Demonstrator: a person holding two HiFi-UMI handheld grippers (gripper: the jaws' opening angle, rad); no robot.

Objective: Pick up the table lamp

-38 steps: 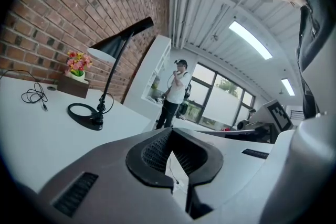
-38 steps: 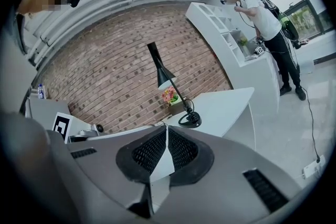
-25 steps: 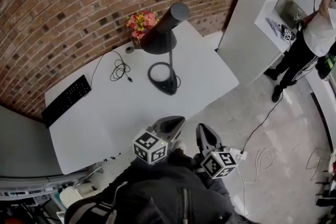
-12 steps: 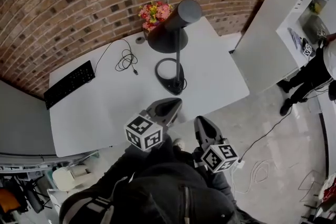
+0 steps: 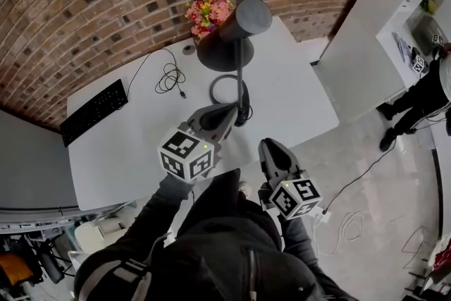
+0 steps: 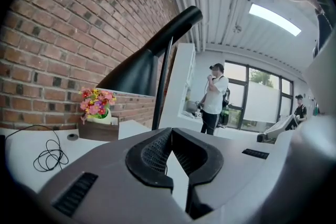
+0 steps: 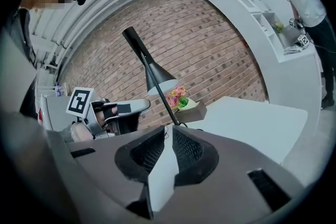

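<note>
The table lamp (image 5: pixel 243 17) stood on the bench (image 5: pixel 134 151) beside the flowers (image 5: pixel 206 13). Only the head view showed the keyboard (image 5: pixel 93 113). The gripper views showed the left gripper (image 6: pixel 169 136) and right gripper (image 7: pixel 170 134) with jaws closed together, holding nothing.

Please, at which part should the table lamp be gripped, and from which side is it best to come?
Grip the table lamp by its thin upright stem, midway up, coming level from the near edge of the table. The stem is probably narrow enough for the jaws; the cone shade is wide and slanted, and the ring base lies flat.
</note>
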